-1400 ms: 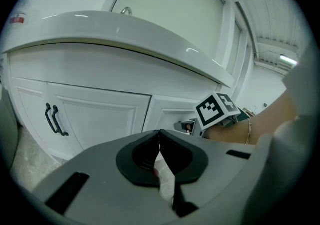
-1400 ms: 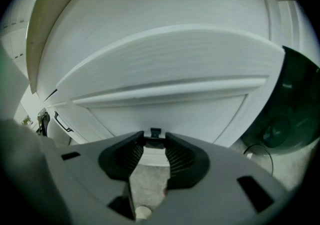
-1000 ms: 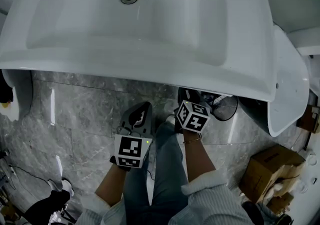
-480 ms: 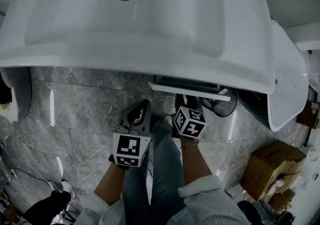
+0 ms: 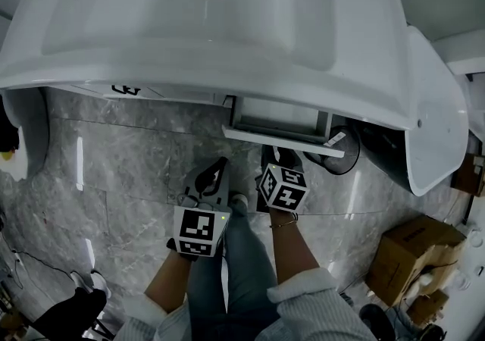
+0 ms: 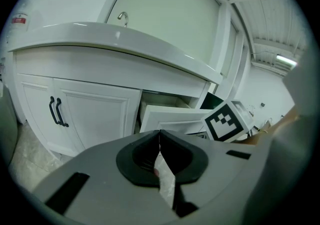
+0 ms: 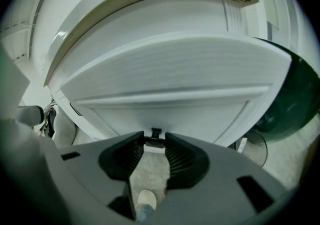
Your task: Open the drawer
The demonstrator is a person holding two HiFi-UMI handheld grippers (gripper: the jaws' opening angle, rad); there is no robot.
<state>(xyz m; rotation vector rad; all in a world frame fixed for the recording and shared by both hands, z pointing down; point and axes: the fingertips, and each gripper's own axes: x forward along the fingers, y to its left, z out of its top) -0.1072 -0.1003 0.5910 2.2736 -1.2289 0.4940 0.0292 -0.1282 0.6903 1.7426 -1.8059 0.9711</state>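
A white drawer (image 5: 282, 140) sticks out from the cabinet under the sink basin (image 5: 189, 51). In the right gripper view its front panel (image 7: 165, 89) fills the picture. My right gripper (image 7: 155, 139) is shut on the small black drawer handle (image 7: 156, 134) at the panel's lower edge. From the head view the right gripper (image 5: 283, 150) sits at the drawer front. My left gripper (image 5: 217, 164) hangs to its left over the floor, jaws shut and empty (image 6: 160, 133). The left gripper view shows the open drawer (image 6: 172, 119) beside the right gripper's marker cube (image 6: 225, 121).
Two cabinet doors with black handles (image 6: 56, 111) stand left of the drawer. A dark round bin (image 7: 290, 94) stands to the drawer's right. A cardboard box (image 5: 413, 252) lies on the marble floor at the right, a paper roll (image 5: 19, 157) at the left. My legs and shoe (image 7: 145, 200) are below the grippers.
The drawer has slid out from under the sink, drawn toward me by the right gripper. Both hands have shifted back a little.
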